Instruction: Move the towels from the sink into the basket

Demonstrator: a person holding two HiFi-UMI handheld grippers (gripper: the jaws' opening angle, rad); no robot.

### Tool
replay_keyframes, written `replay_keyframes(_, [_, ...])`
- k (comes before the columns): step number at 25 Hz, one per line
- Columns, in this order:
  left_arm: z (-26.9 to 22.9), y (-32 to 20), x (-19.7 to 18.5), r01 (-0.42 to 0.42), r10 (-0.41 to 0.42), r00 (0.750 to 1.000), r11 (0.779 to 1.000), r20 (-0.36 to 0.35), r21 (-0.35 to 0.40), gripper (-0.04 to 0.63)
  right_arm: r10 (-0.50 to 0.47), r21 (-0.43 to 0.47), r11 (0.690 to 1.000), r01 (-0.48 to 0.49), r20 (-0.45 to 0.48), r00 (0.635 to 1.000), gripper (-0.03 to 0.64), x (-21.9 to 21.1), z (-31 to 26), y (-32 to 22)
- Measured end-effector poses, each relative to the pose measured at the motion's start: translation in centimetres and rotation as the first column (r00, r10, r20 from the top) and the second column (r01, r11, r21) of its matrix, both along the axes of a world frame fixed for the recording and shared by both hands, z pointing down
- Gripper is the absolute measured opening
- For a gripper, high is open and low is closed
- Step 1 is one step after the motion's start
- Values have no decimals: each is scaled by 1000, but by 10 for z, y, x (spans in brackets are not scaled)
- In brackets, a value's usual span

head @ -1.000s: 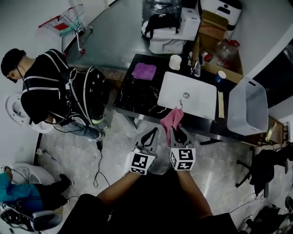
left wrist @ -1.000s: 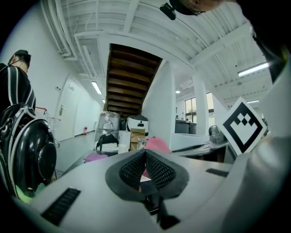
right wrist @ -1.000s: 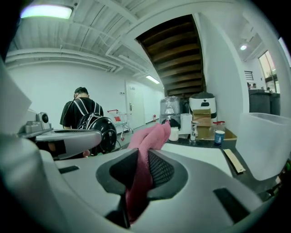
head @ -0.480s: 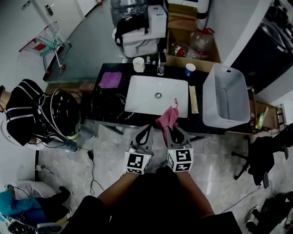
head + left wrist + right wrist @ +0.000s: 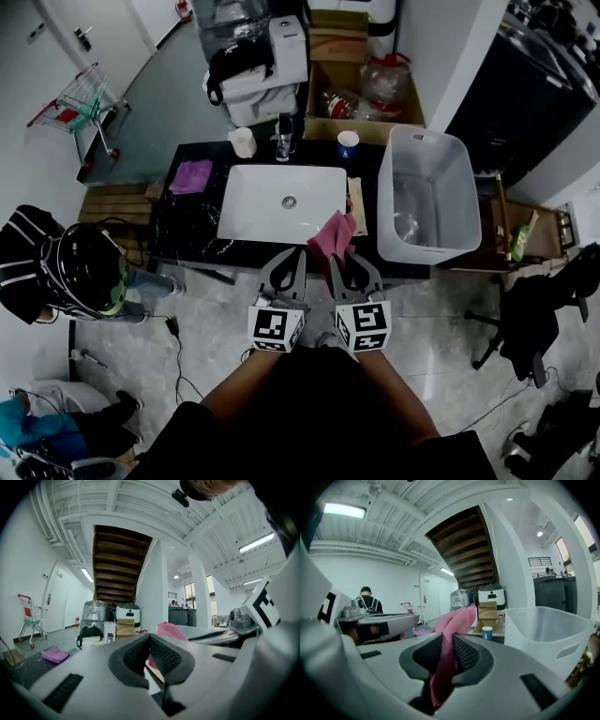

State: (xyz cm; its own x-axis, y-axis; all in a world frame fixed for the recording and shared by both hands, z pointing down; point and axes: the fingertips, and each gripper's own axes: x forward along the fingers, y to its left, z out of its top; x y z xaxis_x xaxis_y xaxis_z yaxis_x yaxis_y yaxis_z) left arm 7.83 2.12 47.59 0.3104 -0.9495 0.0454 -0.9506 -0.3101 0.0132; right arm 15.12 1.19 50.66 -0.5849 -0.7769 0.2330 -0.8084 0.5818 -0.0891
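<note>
The black marbled table (image 5: 187, 230), the white rectangular sink (image 5: 253, 202) and the translucent white plastic basket (image 5: 441, 169) are looked down on steeply from high above by the head view. The left hand-held gripper (image 5: 150, 638) and the right hand-held gripper (image 5: 447, 641) are each viewed from close behind, roughly level, across the table. The pink towel (image 5: 333, 234) is shared by all three views, and the basket is seen in both the head and right gripper views.

A white rectangular sink (image 5: 253, 202) sits mid the dark stone countertop (image 5: 187, 230). A purple folded towel (image 5: 191, 175) lies by the left edge, and a white plastic basket (image 5: 459, 202) seemingly stands on the right end.
</note>
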Motion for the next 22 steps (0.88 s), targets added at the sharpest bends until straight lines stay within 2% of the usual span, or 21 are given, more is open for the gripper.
replay_keyframes(5, [-3,-10,23,-27,27,999,1000,43,6,14,26,3,1000,-26,25,999,80,24,-6,-10])
replay_keyframes(9, [6,-26,35,-55,56,998,998,19,-34,14,54,-13,998,-53,29,998,80,33,0,-22])
replay_keyframes(15, [2,-69,51,-105,105,994,994,0,-31,14,85,21,996,-85,15,996,81,46,-10,-54])
replay_keyframes(22, [-5,-120,74,-153,152,988,988,-30,-25,14,118,49,992,-120,39,992,81,62,-37,-98])
